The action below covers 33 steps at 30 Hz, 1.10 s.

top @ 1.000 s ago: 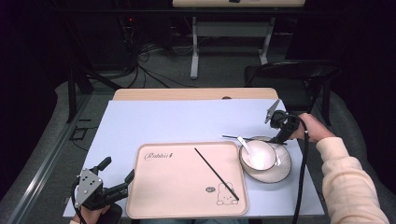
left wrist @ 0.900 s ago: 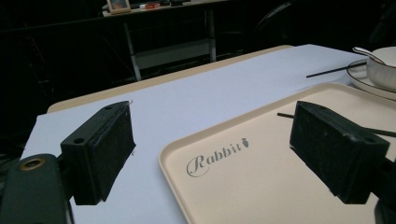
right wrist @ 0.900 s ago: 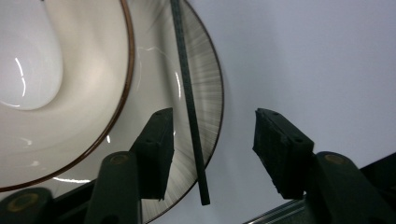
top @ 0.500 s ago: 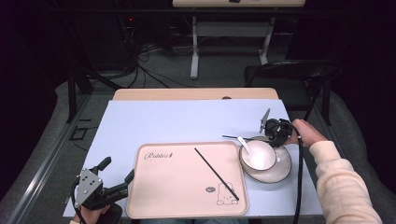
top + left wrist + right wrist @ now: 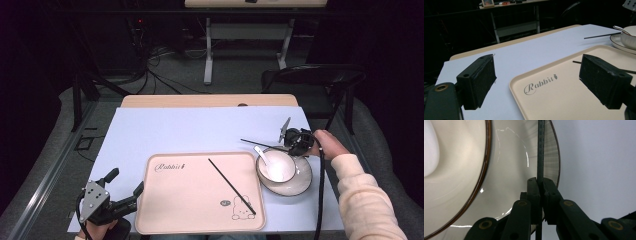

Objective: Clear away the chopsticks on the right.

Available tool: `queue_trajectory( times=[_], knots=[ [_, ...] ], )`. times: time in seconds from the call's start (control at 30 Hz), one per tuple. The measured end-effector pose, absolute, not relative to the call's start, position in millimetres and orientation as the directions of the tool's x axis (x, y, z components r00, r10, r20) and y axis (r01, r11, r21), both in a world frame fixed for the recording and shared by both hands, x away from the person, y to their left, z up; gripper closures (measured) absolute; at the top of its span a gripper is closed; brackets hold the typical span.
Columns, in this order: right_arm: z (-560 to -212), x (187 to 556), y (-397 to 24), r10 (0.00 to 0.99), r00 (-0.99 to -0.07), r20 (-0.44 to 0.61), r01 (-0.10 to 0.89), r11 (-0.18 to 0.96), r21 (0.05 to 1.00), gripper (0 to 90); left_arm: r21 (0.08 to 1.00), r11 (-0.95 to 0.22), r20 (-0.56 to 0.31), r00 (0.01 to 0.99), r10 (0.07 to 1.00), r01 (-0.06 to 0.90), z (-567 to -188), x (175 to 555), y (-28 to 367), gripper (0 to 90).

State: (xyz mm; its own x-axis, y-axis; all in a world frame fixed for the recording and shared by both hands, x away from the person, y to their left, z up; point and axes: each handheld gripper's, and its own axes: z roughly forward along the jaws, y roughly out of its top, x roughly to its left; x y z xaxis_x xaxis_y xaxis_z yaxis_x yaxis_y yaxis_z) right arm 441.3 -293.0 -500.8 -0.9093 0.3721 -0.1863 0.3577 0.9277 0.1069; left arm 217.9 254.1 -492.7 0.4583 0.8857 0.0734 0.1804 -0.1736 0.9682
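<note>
Lowered right hand-held gripper point(image 5: 295, 141), jaws just closed | clamps chopstick point(image 5: 257, 144) | axis level, leftward

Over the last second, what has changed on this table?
The right gripper came down to the plate's far rim, and its fingers have just closed on the chopstick lying there; they now pinch it. The left gripper, open beside the tray, kept still. The tray's own chopstick, the bowl and the spoon lie as before.
</note>
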Motion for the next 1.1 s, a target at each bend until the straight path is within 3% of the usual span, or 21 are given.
queue_trajectory(
  times=[0.37, 0.4, 0.7, 0.77, 0.97, 1.1],
  knots=[
    [-462, 427, -296, 0.527, -0.814, -0.245, 0.498, 0.850, 0.172, 84.9, 0.968, -0.175, 0.075, 0.457, 0.886, 0.181, -493, 218, 253, 13.6],
    [-450, 424, -295, 0.608, -0.758, -0.237, 0.575, 0.794, 0.198, 85.0, 0.968, -0.175, 0.075, 0.457, 0.886, 0.181, -493, 218, 253, 13.6],
    [-419, 413, -282, 0.705, -0.669, -0.235, 0.658, 0.709, 0.252, 85.0, 0.968, -0.171, 0.071, 0.456, 0.887, 0.182, -493, 218, 254, 13.6],
    [-409, 406, -276, 0.782, -0.586, -0.212, 0.735, 0.623, 0.268, 85.0, 0.969, -0.170, 0.070, 0.455, 0.888, 0.182, -493, 218, 254, 13.6],
    [-397, 394, -265, 0.811, -0.553, -0.192, 0.755, 0.585, 0.296, 85.1, 0.968, -0.175, 0.075, 0.457, 0.886, 0.179, -493, 218, 254, 13.6],
    [-394, 385, -254, 0.788, -0.583, -0.200, 0.731, 0.616, 0.295, 85.0, 0.968, -0.172, 0.072, 0.456, 0.887, 0.181, -493, 218, 254, 13.6]
  ],
)
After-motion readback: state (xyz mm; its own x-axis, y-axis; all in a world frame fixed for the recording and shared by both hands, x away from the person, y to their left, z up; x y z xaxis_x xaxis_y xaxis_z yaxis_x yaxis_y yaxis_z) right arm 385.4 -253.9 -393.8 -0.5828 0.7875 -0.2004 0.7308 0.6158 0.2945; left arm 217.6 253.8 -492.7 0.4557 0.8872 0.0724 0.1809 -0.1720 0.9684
